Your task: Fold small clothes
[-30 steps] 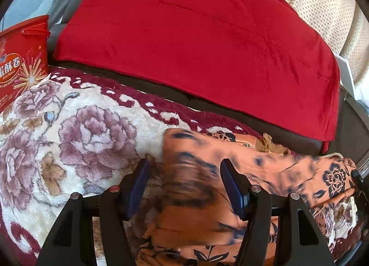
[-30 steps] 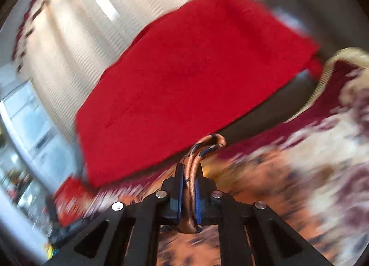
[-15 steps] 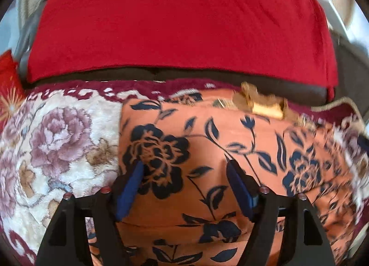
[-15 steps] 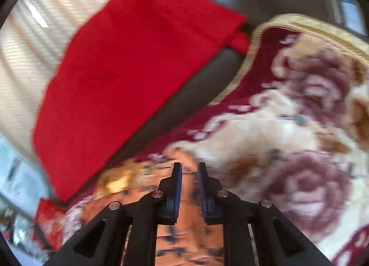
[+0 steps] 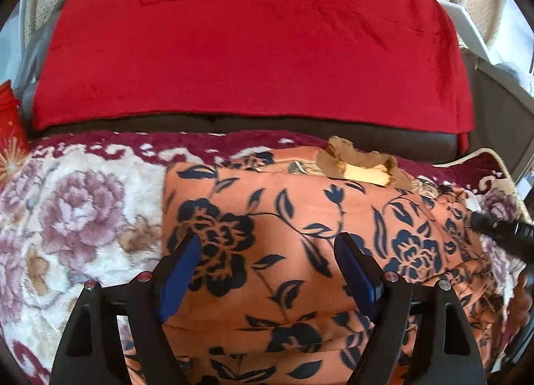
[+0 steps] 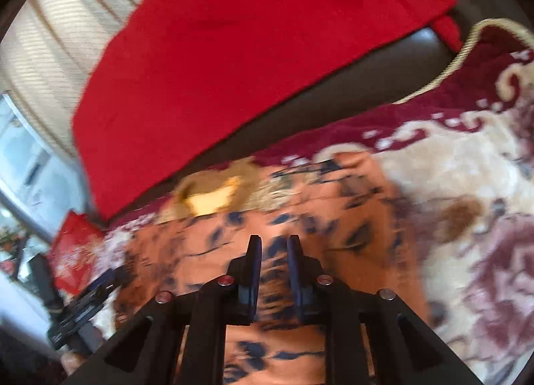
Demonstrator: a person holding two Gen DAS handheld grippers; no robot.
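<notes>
While the orange floral garment [image 5: 300,251] lies folded on the rose-patterned blanket [image 5: 66,218], left gripper [image 5: 267,271] hangs above it, jaws opening and empty, right gripper [image 6: 273,271] narrowly parted, pinching nothing: fold released; next likely regrasping an edge.

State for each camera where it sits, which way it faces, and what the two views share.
Left wrist: on the left gripper, angled down at the orange floral garment; its jaws, opening, straddle the cloth; the right gripper's tip pokes in at right.
Right wrist: on the right gripper, angled down over the garment, blurred; jaws slightly apart, nothing pinched.
Shared: garment, red blanket, rose-patterned blanket.
</notes>
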